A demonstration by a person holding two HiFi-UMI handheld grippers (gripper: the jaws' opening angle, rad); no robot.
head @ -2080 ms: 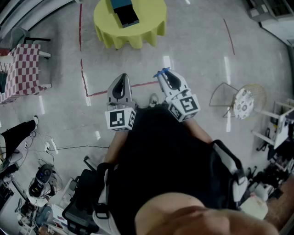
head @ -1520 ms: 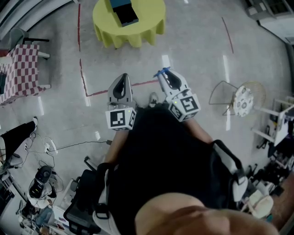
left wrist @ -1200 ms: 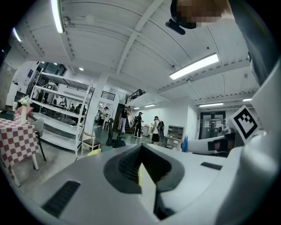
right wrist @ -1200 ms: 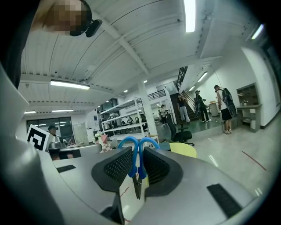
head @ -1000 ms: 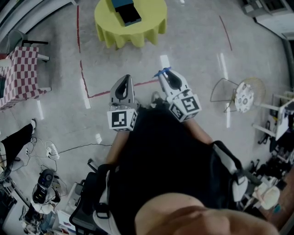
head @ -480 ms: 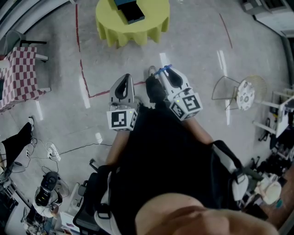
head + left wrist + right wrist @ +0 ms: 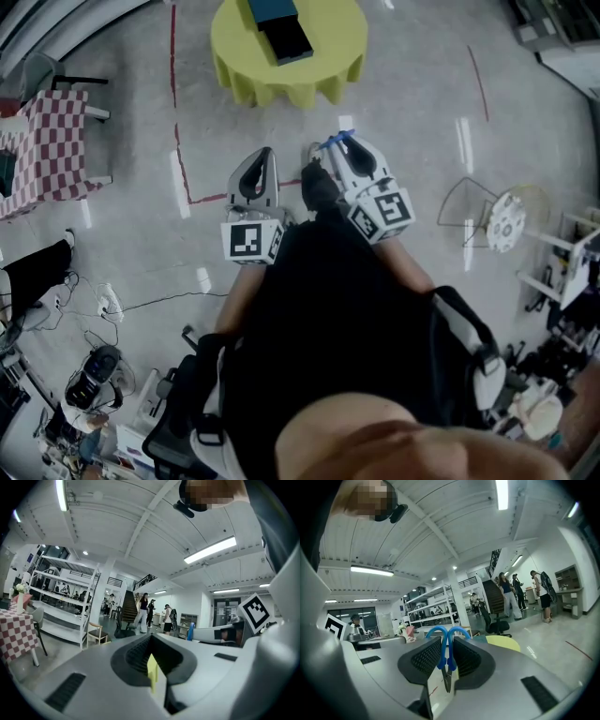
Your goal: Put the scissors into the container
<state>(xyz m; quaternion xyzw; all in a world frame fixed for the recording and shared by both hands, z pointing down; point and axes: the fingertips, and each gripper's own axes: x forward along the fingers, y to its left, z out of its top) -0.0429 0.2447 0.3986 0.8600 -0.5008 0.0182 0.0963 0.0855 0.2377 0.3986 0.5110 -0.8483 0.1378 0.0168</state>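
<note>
At 1 o'clock from the person, right gripper (image 7: pixel 339 146) (image 7: pixel 447 660) clamps the blue-handled scissors (image 7: pixel 446 645). Left gripper (image 7: pixel 264 156) (image 7: pixel 152 667), at 11, is pinched together, empty. Container (image 7: pixel 286 33) sits on the yellow bench (image 7: pixel 330 67) at 12.

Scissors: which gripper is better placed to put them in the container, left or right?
Right. The right gripper is shut on the blue-handled scissors; the left gripper is shut with nothing in it. Both hang short of the yellow table with the dark box, so reach looks about equal.

container (image 7: pixel 281 28) on table (image 7: pixel 328 58) ahead | scissors (image 7: pixel 335 142) between right tongs (image 7: pixel 340 152) | left tongs (image 7: pixel 262 161) just to their left
</note>
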